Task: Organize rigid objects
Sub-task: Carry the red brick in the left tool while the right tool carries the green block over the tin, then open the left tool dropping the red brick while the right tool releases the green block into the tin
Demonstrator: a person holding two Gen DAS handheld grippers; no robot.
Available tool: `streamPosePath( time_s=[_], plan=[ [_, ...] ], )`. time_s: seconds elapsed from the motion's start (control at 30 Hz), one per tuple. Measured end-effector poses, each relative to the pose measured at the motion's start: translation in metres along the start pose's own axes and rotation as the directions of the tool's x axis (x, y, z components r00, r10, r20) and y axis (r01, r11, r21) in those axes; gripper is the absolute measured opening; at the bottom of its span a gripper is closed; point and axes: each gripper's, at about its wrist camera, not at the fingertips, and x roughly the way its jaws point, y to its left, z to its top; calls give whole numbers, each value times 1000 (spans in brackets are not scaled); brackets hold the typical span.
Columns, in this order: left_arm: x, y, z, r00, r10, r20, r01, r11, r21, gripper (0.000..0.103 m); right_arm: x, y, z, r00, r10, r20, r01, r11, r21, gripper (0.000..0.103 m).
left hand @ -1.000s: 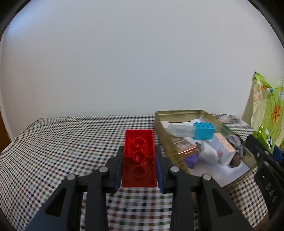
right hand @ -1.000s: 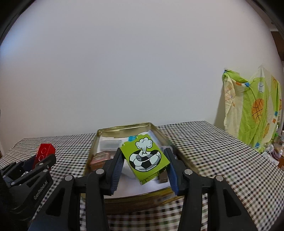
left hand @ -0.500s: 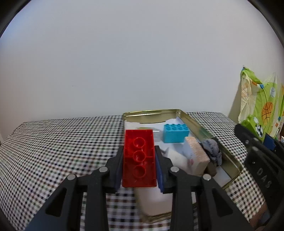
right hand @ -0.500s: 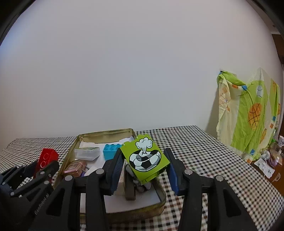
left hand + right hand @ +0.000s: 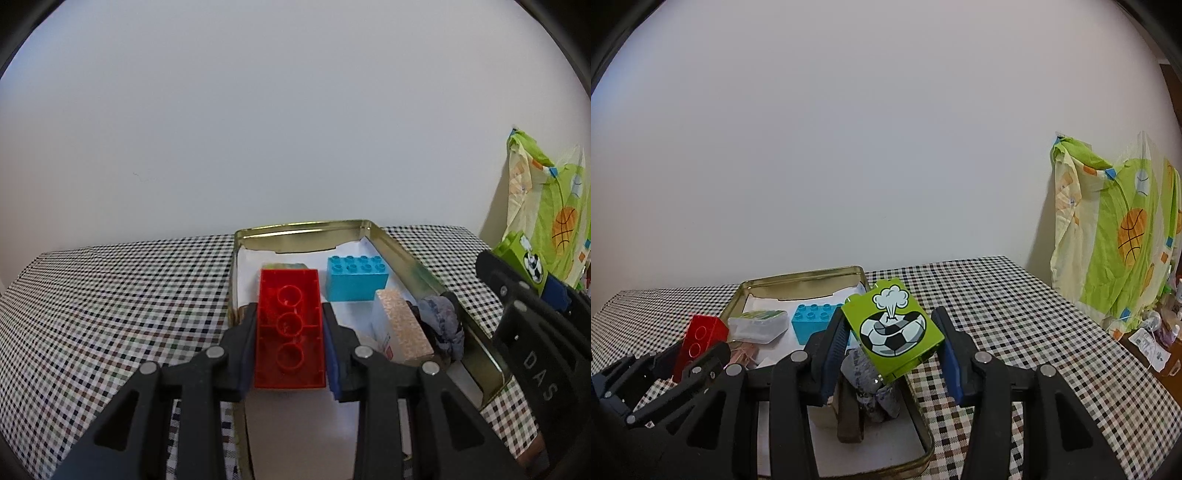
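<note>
While both bricks are held clear above the tin, the step in hand reads as carrying them in for placing.

Left wrist view, left gripper: the left gripper [image 5: 290,347] is clamped on a red brick [image 5: 289,328], hollow underside facing the camera, hanging over the near left part of the gold tin [image 5: 406,254].
Left wrist view, tin contents: a blue brick [image 5: 356,282] stands toward the tin's far end; a tan block [image 5: 402,326] and a grey cloth bundle [image 5: 443,325] lie by its right wall.
Left wrist view, desk: the checked desk [image 5: 110,295] carries the tin.

Right wrist view, right gripper: the right gripper [image 5: 892,347] pinches a green football brick [image 5: 892,328], tilted, over the tin's near right corner.
Right wrist view, tin contents: a small clear box [image 5: 759,325] sits left of the blue brick.

Next move, judged: lower each brick onto bare white lining inside the tin, clear of the cloth and block, then release the grip.
</note>
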Motion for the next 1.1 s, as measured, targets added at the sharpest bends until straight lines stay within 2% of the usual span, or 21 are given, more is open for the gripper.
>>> streamPosePath(
  time_s=[0.2,0.5,0.77,0.87,1.1],
  plan=[
    [8,-6,0,1000,3,-29,-3,1000,9,30,14,4,2,999,9,-32,-9,1000,-16,49],
    [24,-12,-3,996,37,-85,-36,999,23,30,45,13,1,991,18,-135,-24,999,-42,49],
    [35,-9,0,992,67,-104,-62,997,54,30,69,28,2,973,61,-223,-75,996,-55,49],
    [37,-14,-1,991,74,-111,-64,994,88,30,75,37,0,960,99,-261,-120,991,-66,48],
    [37,-12,0,990,71,-125,-61,994,85,30,75,38,-2,956,105,-273,-127,990,-62,48]
  ],
)
